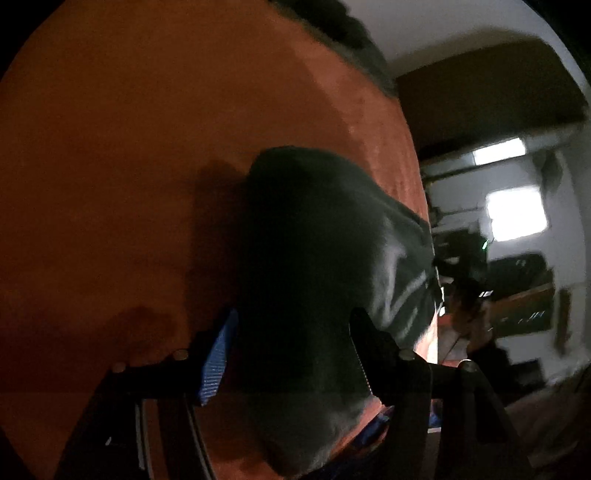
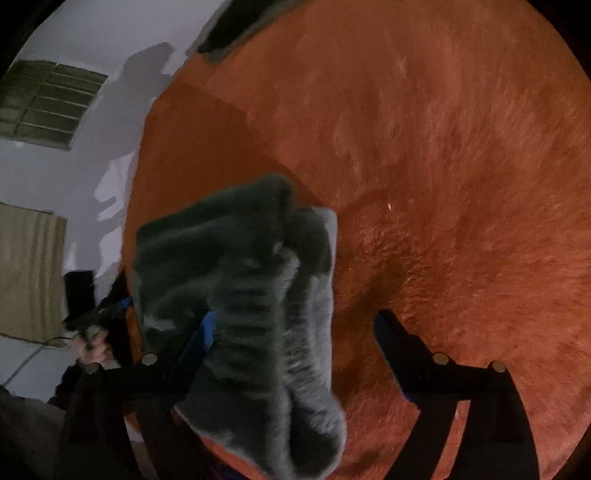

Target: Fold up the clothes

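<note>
dark grey fuzzy fleece garment [image 2: 240, 295] bunched on orange plush bed cover [image 2: 461, 184], between left gripper [image 1: 291, 350] fingers and draped over right gripper's [image 2: 295, 332] left finger; both spread wide, gripping nothing. judgement: pinch single edges, not the bunch.

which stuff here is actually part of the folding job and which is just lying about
Part of the job:
- grey fleece garment, bunched on the orange blanket
- left gripper, jaws apart around the garment
- right gripper, jaws wide apart over it

Just lying about:
- orange blanket underneath
- dark cloth at the far edge
- cardboard by the wall
</note>
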`<action>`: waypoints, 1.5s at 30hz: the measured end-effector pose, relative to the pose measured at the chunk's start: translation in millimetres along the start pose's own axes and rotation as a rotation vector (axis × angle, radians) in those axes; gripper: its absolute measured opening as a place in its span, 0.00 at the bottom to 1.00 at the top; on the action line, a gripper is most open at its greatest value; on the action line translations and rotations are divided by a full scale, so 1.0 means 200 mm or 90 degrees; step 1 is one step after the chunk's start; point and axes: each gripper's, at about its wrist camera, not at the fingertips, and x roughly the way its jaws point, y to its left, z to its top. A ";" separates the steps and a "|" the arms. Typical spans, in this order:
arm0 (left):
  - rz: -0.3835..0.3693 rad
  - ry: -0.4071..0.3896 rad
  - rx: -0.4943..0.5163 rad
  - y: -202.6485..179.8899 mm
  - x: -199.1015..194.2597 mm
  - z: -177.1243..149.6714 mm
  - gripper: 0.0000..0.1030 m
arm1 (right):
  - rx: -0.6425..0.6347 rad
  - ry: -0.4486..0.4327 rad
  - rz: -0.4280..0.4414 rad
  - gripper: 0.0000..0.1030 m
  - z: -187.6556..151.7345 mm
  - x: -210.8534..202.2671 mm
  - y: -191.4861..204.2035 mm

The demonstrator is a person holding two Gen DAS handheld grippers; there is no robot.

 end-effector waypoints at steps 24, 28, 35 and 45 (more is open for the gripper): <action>-0.166 -0.119 0.088 -0.24 0.04 0.27 0.22 | -0.078 -0.093 0.104 0.37 0.11 -0.05 0.16; -0.138 -0.209 0.253 -0.55 -0.22 0.35 0.22 | -0.261 -0.237 0.011 0.37 0.05 -0.31 0.49; 0.015 -0.354 0.508 -0.70 -0.32 0.06 0.23 | -0.621 -0.414 -0.212 0.37 -0.21 -0.57 0.98; 0.026 -0.117 0.367 -0.28 0.05 -0.50 0.27 | -0.701 -0.140 -0.280 0.41 -0.90 -0.06 0.64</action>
